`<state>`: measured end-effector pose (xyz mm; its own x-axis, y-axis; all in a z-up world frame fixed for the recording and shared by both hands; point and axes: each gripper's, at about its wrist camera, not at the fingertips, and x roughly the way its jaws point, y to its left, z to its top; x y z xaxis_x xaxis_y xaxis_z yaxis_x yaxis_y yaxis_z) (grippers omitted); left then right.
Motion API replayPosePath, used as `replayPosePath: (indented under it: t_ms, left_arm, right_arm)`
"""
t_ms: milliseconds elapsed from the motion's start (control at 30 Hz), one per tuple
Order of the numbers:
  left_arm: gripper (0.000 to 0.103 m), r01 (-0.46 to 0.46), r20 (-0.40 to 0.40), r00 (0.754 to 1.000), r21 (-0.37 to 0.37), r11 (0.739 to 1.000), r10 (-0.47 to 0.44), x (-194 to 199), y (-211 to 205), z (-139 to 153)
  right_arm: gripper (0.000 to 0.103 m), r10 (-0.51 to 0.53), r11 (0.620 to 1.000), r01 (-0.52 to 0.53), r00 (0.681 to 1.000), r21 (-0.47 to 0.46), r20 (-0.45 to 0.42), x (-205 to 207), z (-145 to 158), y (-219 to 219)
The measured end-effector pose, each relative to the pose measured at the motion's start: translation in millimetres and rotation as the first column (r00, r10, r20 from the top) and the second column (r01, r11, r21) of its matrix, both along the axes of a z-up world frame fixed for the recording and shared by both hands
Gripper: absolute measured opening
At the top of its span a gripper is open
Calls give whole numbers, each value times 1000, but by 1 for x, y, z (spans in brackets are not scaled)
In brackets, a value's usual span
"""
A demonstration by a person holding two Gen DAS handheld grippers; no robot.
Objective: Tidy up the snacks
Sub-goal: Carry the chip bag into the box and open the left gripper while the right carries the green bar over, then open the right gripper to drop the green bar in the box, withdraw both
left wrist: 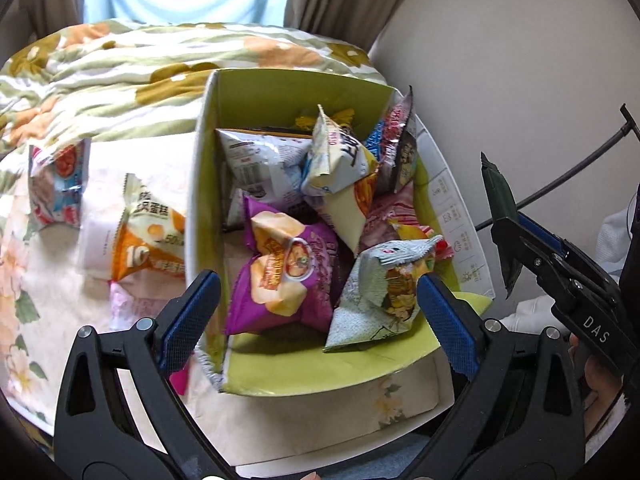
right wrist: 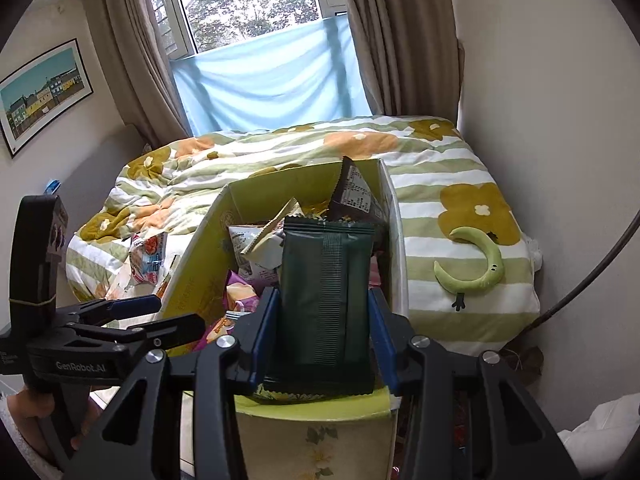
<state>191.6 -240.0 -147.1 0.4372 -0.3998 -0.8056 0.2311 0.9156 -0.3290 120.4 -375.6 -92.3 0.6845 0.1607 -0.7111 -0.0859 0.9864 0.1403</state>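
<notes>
A cardboard box with a green inside stands on the bed and holds several snack packets, among them a purple one and a grey-green one. My left gripper is open and empty, its fingers straddling the box's near left wall. An orange cake packet and a blue-red packet lie on the bed left of the box. My right gripper is shut on a dark green packet, held upright above the box's near edge. It also shows in the left wrist view.
The floral quilt is bunched behind the box. A green banana-shaped plush lies on the bed right of the box. A wall stands close on the right, with a dark cable along it. Curtains and a window are behind the bed.
</notes>
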Motion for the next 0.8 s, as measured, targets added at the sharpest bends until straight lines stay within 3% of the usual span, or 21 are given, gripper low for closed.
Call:
replayPosePath:
  t_ms: [467,500,533,567,633,800]
  left_arm:
    - [98,11,12,1000,73,997,-12,6,1,0]
    - [98,13,13,1000,72,997,-14,6,0,0]
    - [98,15,14,1000,71,997,-16,5,0,0]
    - [98,18,15,1000,73,997,-19,5,-1,0]
    - [98,22,20,1000,80,997,-24,3,-1,1]
    - [98,17,31,999,81,997,-20,-2,1,3]
  right_arm:
    - [43,42,998,-39,997,50,-66,50,-10,13]
    - [46,44,998,-39,996,58,-78,52,-13,12]
    - [59,41,998,-36,995,57,-87,52,-15,12]
    - [84,34,998,-30,995,50,-90,51,-16,11]
    - [103,29,998,-26,997,49,-69,45,-16,9]
    - [103,14,998,-11,999,69,-38,34,-13,3]
